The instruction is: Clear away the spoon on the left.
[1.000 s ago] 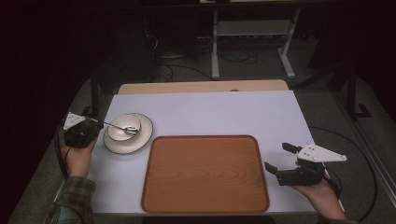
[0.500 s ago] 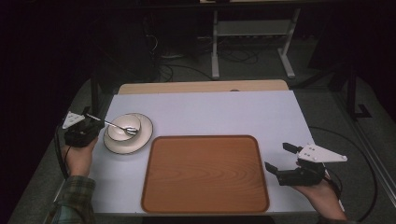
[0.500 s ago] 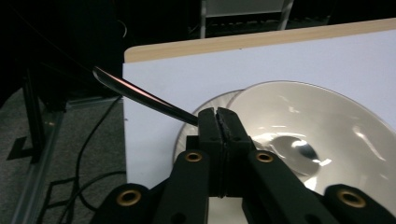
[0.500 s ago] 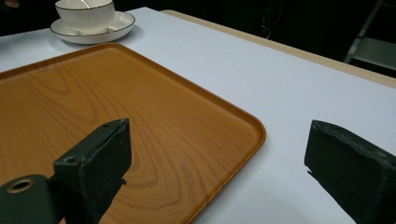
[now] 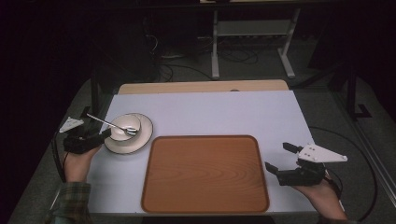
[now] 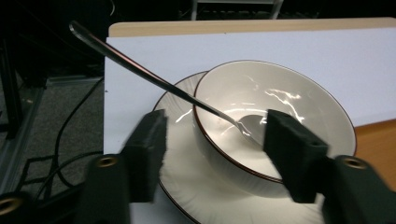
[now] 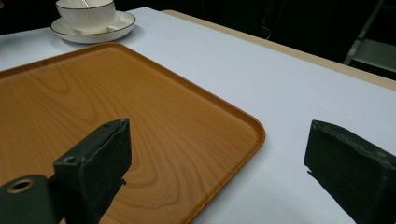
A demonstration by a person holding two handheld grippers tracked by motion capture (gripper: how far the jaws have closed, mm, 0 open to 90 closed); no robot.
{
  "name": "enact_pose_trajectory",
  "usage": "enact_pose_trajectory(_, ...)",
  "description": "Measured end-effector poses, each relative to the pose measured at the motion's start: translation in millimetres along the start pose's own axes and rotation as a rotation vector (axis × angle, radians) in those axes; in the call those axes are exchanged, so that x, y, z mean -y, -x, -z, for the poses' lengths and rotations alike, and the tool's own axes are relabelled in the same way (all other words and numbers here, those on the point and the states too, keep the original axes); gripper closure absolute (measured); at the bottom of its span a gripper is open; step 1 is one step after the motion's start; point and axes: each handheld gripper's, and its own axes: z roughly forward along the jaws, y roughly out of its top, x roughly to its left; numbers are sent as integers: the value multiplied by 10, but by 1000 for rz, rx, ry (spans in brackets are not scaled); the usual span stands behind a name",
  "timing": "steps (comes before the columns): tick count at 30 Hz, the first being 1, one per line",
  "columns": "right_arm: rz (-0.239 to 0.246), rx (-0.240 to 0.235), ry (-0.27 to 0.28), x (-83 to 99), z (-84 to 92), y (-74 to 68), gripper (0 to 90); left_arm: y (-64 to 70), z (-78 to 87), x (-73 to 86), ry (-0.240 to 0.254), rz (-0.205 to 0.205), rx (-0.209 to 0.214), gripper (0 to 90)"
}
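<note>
Little has moved since the earlier frames: my left gripper (image 5: 95, 136) has only crept a touch closer to the plate (image 5: 142, 137), and my right gripper (image 5: 284, 161) sits where it was, by the tray's (image 5: 205, 175) right edge.

Both sets of jaws stand wide apart and grip nothing. From the left gripper view, the bowl (image 6: 299, 100) sits on the plate at the table's left, just left of the tray's far left corner. The spoon (image 6: 154, 77) rests in the bowl, its handle slanting up and out over the rim toward the table's left edge.

I judge the left gripper far the nearer. The jaws straddle the bowl's near rim where the handle crosses it, so closing there should catch rim or handle.
</note>
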Motion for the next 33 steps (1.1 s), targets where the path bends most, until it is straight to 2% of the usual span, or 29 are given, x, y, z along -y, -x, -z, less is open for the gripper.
enact_pose_trajectory(2,4,-2,-4,1,-10,-8,68,-26,-22,8,-6,13,10,299)
enact_pose_trajectory(4,4,-1,-4,1,-10,-8,68,-32,-31,9,-4,18,10,272)
enact_pose_trajectory(12,-1,4,-3,3,-12,-3,68,-92,-154,-54,16,45,3,259)
enact_pose_trajectory(18,-4,-2,2,2,-18,-7,68,-106,-330,-69,0,57,-11,242)
enact_pose_trajectory(22,-7,-4,3,4,-20,0,68,-150,-394,-72,-3,78,-20,245)
enact_pose_trajectory(25,-5,-4,1,3,-24,1,68,-149,-421,-94,-10,68,-27,247)
enact_pose_trajectory(26,-5,-5,0,4,-25,0,68,-152,-428,-104,-5,76,-26,256)
enact_pose_trajectory(29,-4,-3,0,4,-25,4,68,-172,-441,-112,12,117,-11,277)
enact_pose_trajectory(33,-3,-3,1,7,-17,4,68,-163,-451,-89,5,124,7,328)
